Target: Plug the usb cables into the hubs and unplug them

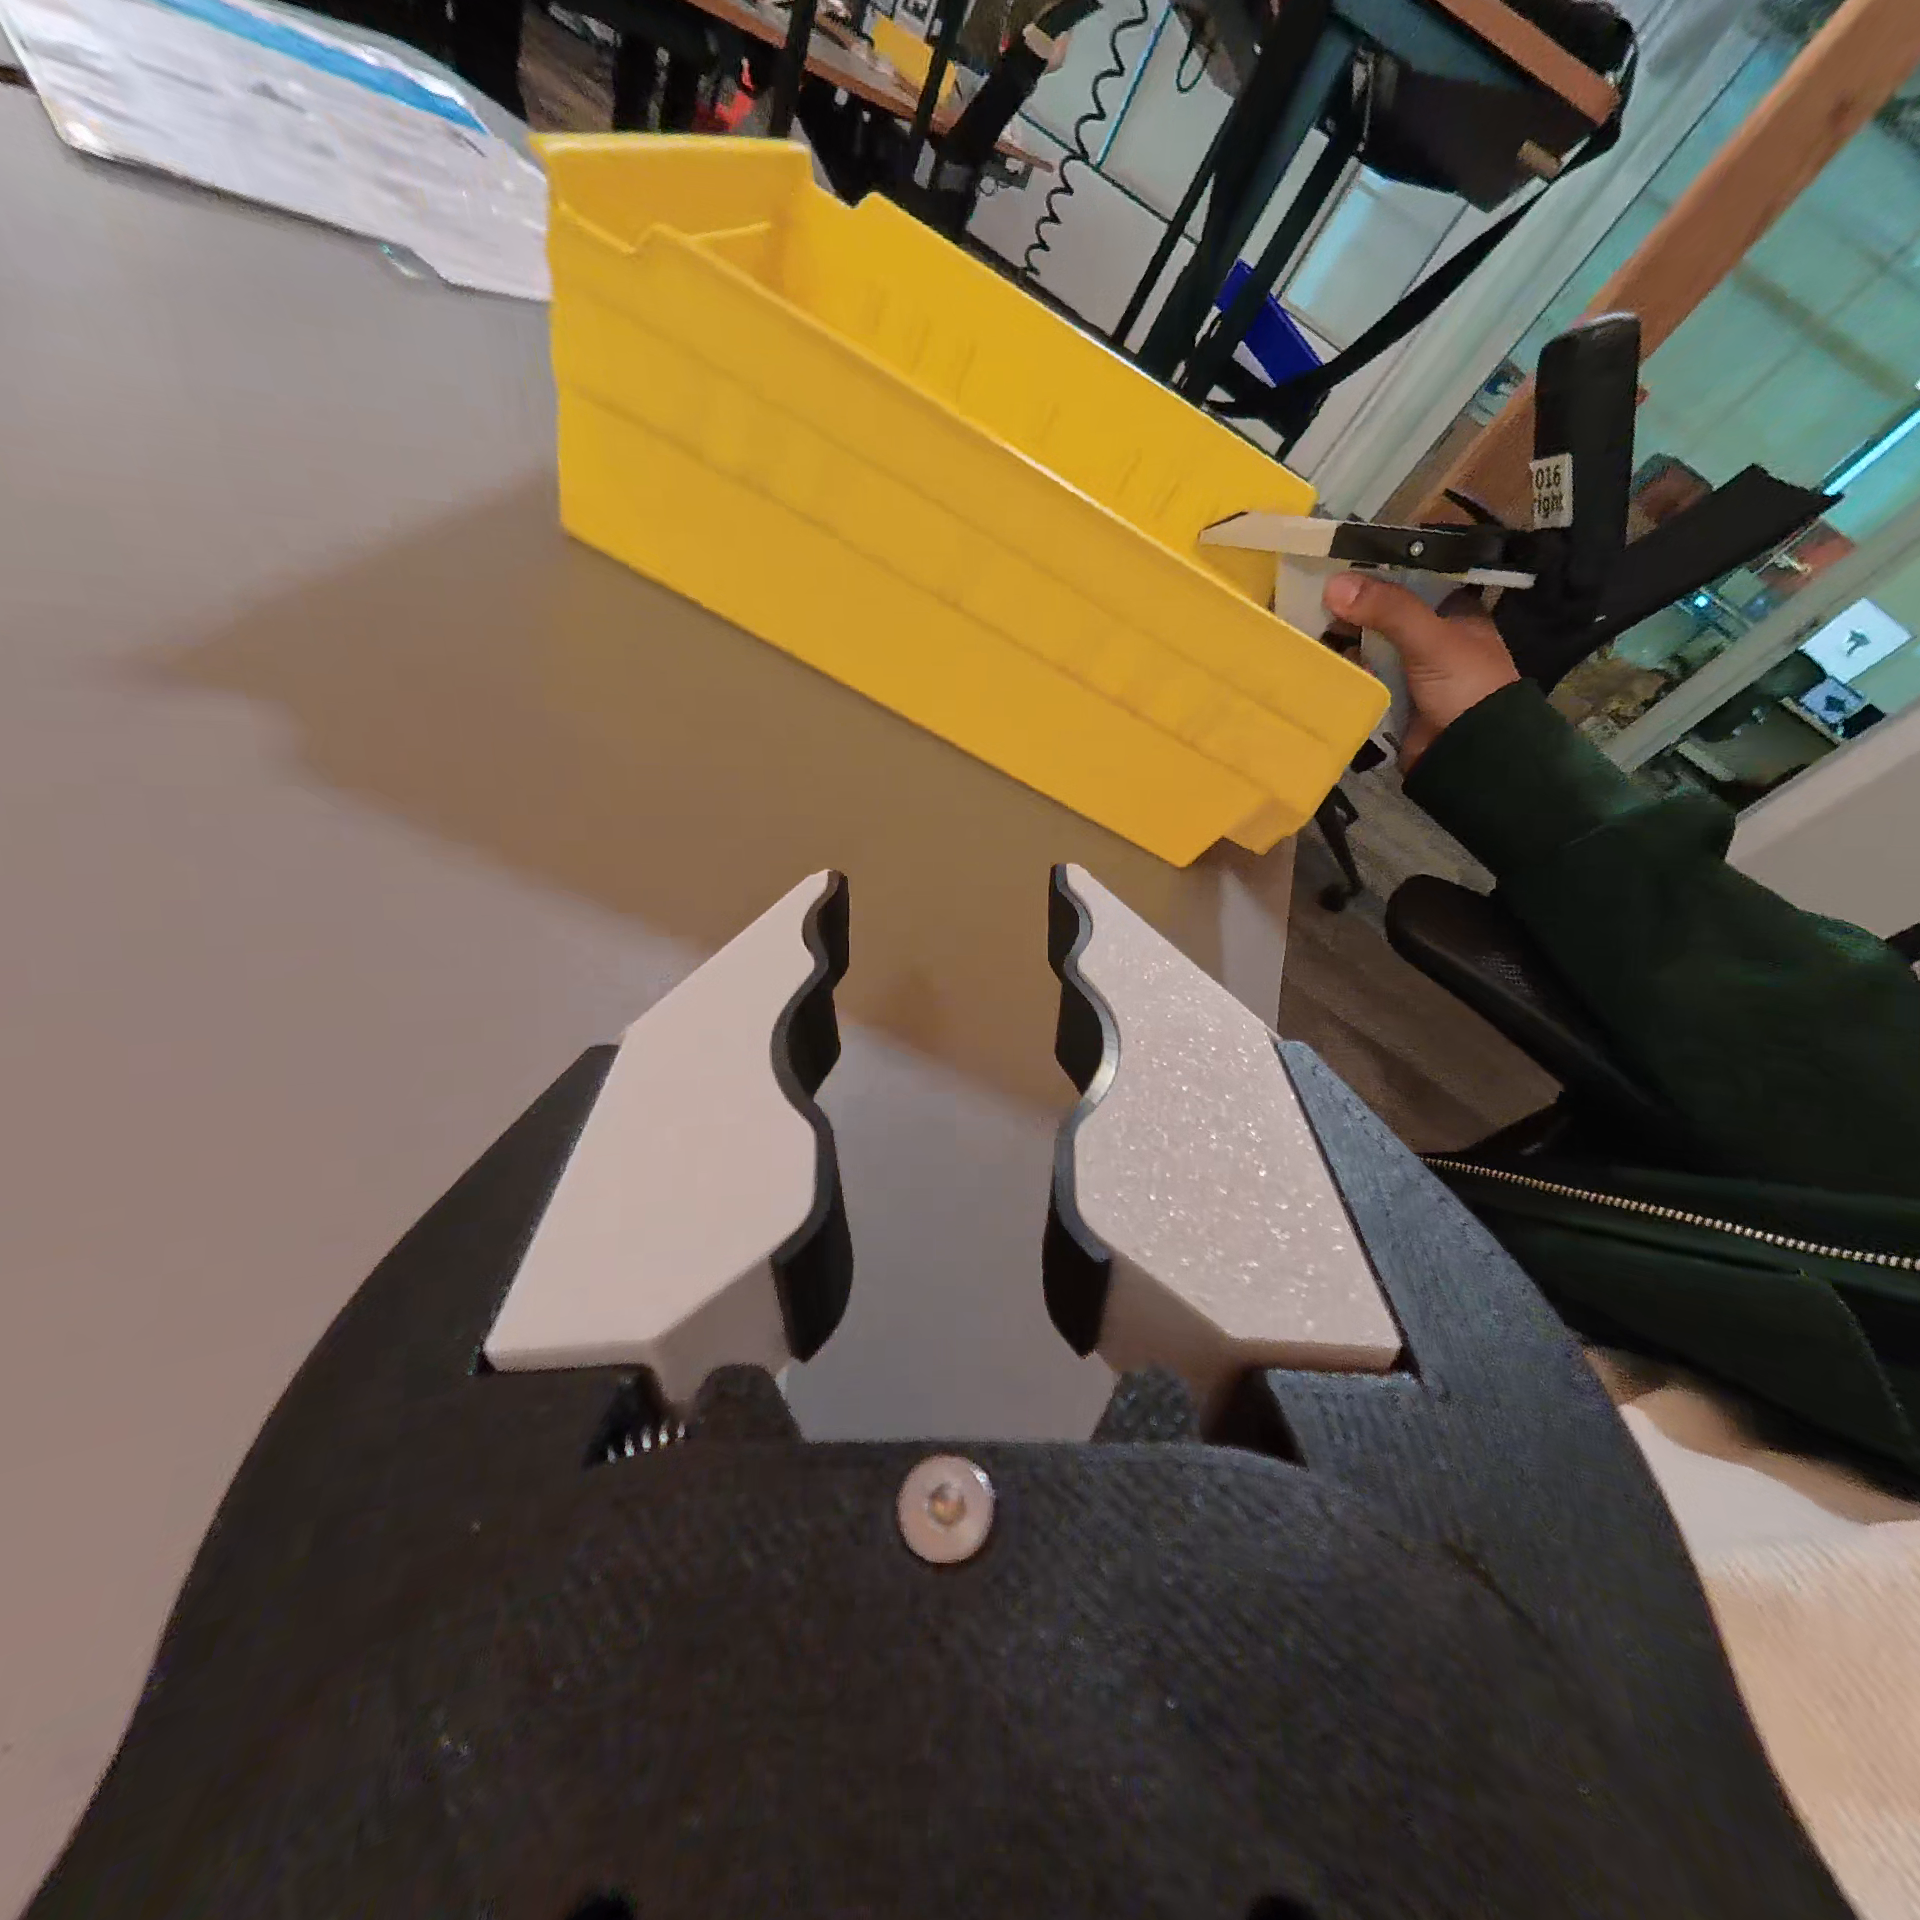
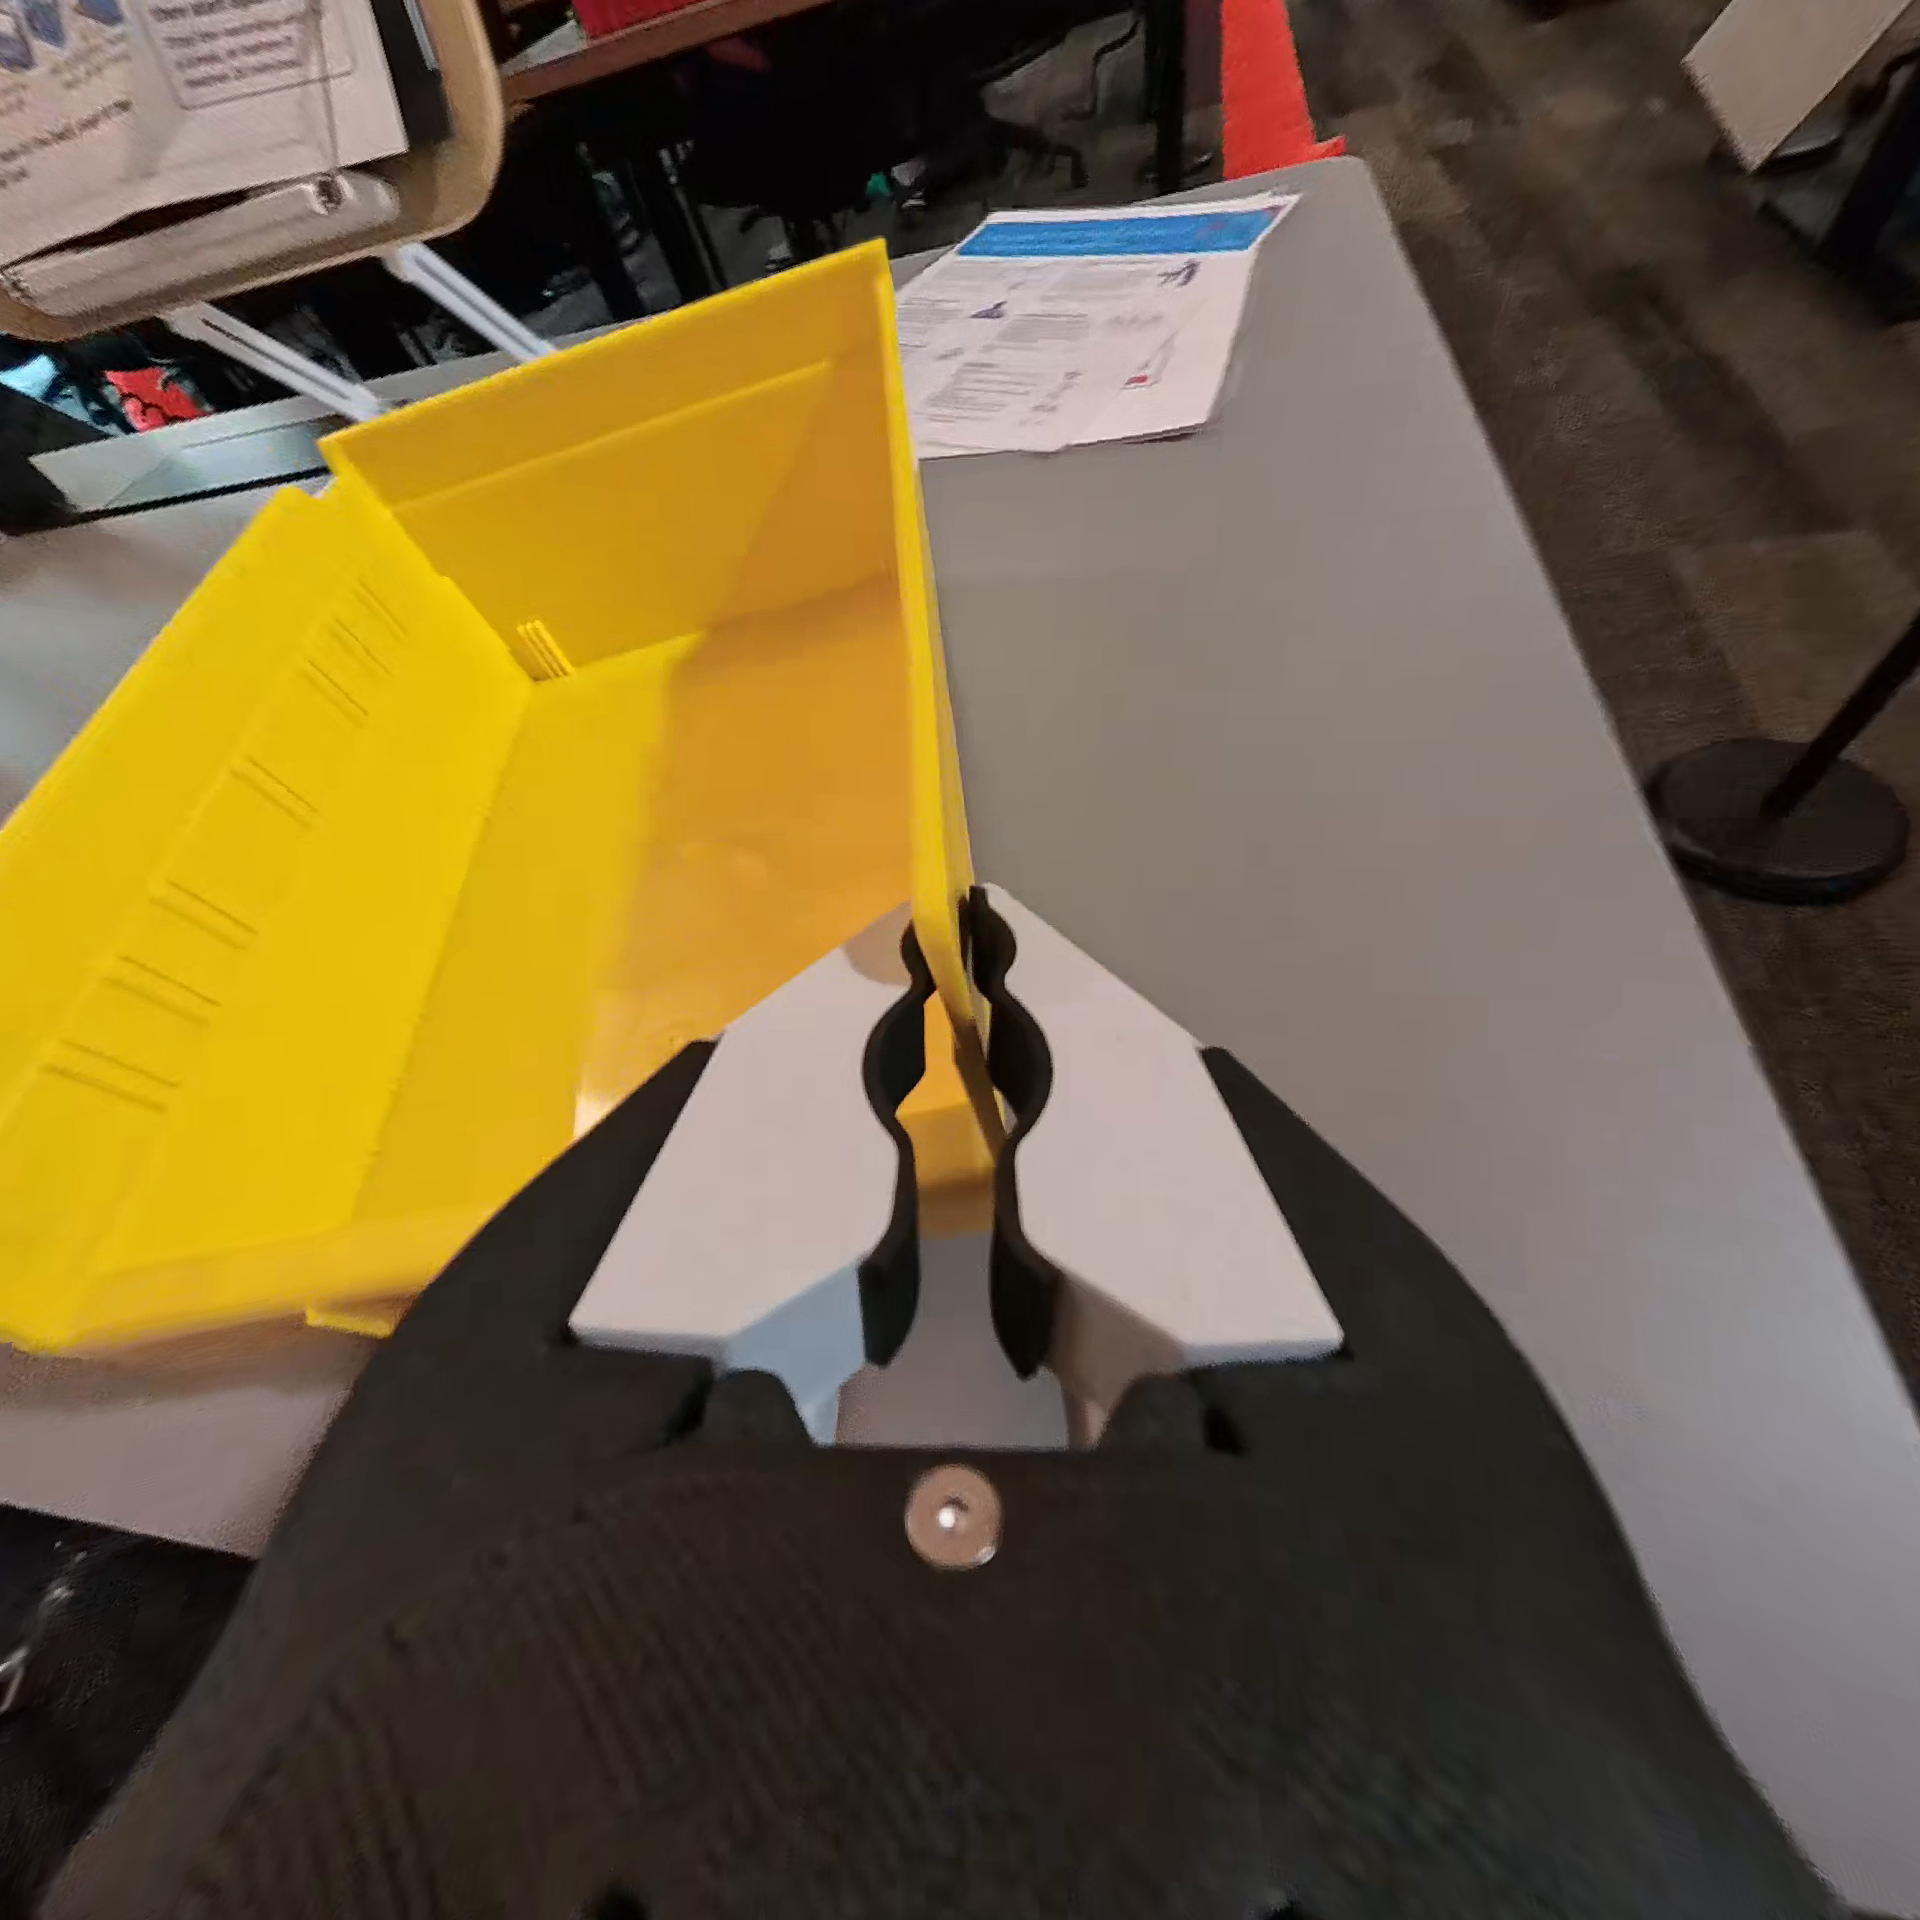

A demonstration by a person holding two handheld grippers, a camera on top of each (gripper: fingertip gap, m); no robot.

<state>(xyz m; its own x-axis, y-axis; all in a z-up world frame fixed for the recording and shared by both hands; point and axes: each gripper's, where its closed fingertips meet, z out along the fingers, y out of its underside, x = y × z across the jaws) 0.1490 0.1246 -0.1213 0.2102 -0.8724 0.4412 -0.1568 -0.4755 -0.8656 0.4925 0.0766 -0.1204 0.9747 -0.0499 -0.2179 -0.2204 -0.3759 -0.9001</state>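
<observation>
A yellow plastic bin [image 2: 416, 831] stands on the grey table [image 2: 1299, 727]; what shows of its inside is bare. My right gripper [image 2: 948, 914] is shut on the bin's thin right side wall, one pad on each face. In the left wrist view the bin [image 1: 883, 468] sits at the table's far right edge, with the right gripper's finger [image 1: 1262, 532] on its wall near the corner. My left gripper [image 1: 948, 894] is open with nothing in it, above the table [image 1: 260, 727] short of the bin. No cable or hub shows in either view.
A printed sheet [image 2: 1081, 322] lies on the table beyond the bin; it also shows in the left wrist view [image 1: 270, 114]. A person's hand and dark sleeve [image 1: 1662, 935] are beside the table edge, with an office chair behind. A black stand base [image 2: 1782, 821] is on the floor at right.
</observation>
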